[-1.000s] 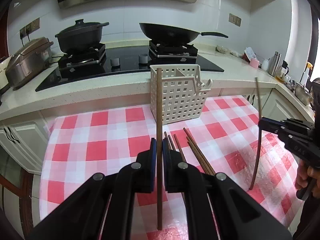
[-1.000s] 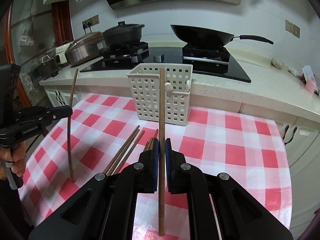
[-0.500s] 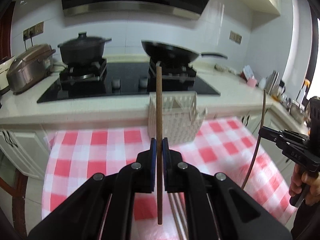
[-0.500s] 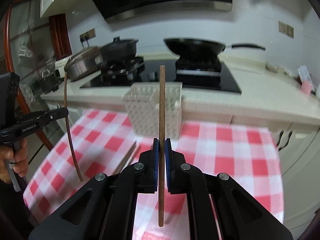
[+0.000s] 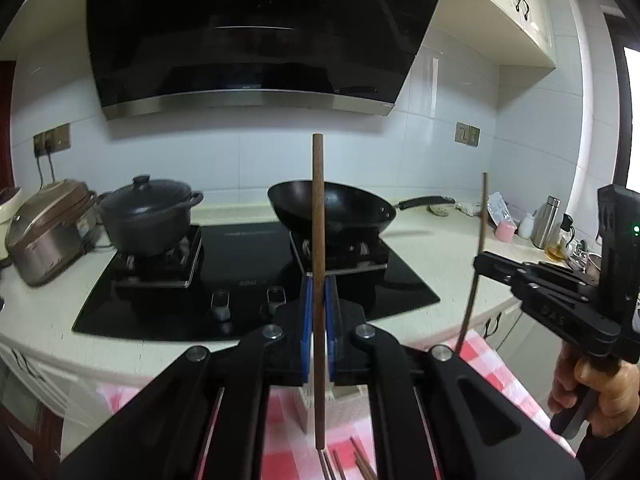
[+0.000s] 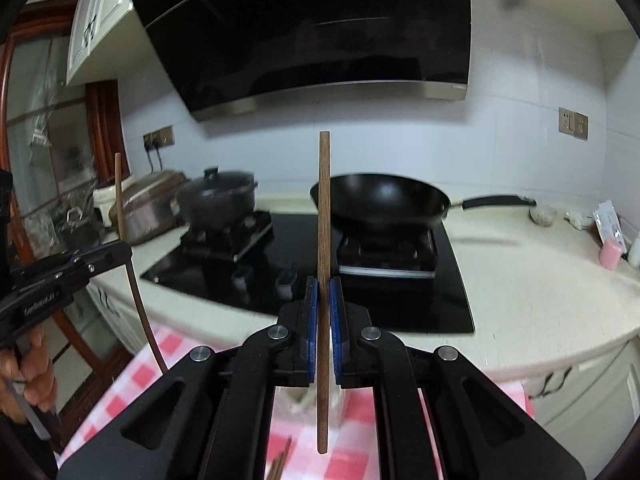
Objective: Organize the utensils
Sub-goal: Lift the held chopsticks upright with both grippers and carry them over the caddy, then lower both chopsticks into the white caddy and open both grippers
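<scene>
Left wrist view: the left gripper [image 5: 317,322] is clamped on a brown chopstick [image 5: 319,280] that stands upright between its blue pads, its top end showing against the white wall above the wok [image 5: 332,210] and its lower end hanging free just above the white basket [image 5: 316,400]. That basket is mostly hidden behind the gripper, on the red-and-white checked tabletop [image 5: 492,376]. Only this view shows it sharply, and a few loose chopsticks [image 5: 344,464] lying on the cloth nearer the camera than the basket. To the right of the wok, this view also catches the right gripper [image 5: 480,260] from the side, a hand [image 5: 592,388] on its handle, closed on a second, thinner-looking stick [image 5: 478,264] that reaches above the gripper and below it.

From the right wrist view, the right gripper [image 6: 323,322] pinches its own chopstick [image 6: 323,280], a straight, round, wood-grained rod held about upright in front of the wok [image 6: 384,200]. Below it the basket [image 6: 304,398] is only a pale blur. Left of the wok, past the lidded black pot [image 6: 218,200], the left gripper [image 6: 124,250] appears side-on with a hand [image 6: 28,376] under it, shut on its stick [image 6: 132,264], which looks bowed by the lens. Only this view shows the wooden door frame [image 6: 104,136] and glass panels left of the pot. Some chopstick tips [image 6: 280,460] peek up from the cloth, left of the held stick's lower end.
</scene>
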Demonstrator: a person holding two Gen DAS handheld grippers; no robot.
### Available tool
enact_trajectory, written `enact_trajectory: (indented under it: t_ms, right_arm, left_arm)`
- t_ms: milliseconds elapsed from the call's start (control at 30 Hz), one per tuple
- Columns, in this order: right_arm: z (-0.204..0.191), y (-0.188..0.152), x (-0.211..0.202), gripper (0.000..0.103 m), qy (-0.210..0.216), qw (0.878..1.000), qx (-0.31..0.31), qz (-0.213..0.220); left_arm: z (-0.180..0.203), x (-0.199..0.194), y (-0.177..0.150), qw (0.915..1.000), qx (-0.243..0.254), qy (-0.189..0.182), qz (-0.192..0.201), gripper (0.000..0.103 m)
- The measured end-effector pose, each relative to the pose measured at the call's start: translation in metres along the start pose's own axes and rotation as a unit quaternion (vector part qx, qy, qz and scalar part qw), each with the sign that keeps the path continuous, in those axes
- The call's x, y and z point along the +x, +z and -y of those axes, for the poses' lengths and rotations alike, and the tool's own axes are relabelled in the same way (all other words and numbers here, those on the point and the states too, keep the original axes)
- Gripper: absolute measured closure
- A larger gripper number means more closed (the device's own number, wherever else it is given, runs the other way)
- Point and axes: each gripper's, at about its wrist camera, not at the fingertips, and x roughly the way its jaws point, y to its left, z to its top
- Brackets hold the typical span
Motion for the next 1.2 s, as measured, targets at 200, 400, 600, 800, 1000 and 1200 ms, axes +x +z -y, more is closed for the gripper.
enact_trajectory:
  t_ms: [200, 400, 600, 800, 1000, 1200]
  right_arm:
    - [0.007, 0.013, 0.047, 0.096, -0.008, 1.000, 0.012, -0.005]
    - [0.006, 0.007, 0.081, 0.096, -0.008, 1.000, 0.012, -0.011]
    - [0.007, -0.009, 0.113, 0.096, -0.006, 1.000, 0.014, -0.026]
    - [0.012, -0.028, 0.132, 0.096, -0.004, 0.999, 0.018, -0.041]
    - [0.013, -0.044, 0.137, 0.096, -0.005, 0.998, 0.019, -0.052]
    - [0.012, -0.057, 0.141, 0.096, -0.002, 0.998, 0.015, -0.059]
  left_arm:
    - [0.000, 0.042, 0.018, 1.0000, 0.002, -0.004, 0.001, 0.097]
    - [-0.007, 0.086, 0.008, 0.9998, -0.021, -0.006, -0.002, 0.097]
    - [-0.015, 0.114, -0.014, 0.9994, -0.034, -0.001, -0.007, 0.097]
    - [-0.013, 0.129, -0.033, 0.9994, -0.034, 0.001, -0.012, 0.097]
    - [-0.010, 0.138, -0.050, 0.9990, -0.041, 0.001, -0.017, 0.097]
    - [-0.012, 0.145, -0.070, 0.9982, -0.054, 0.000, -0.027, 0.097]
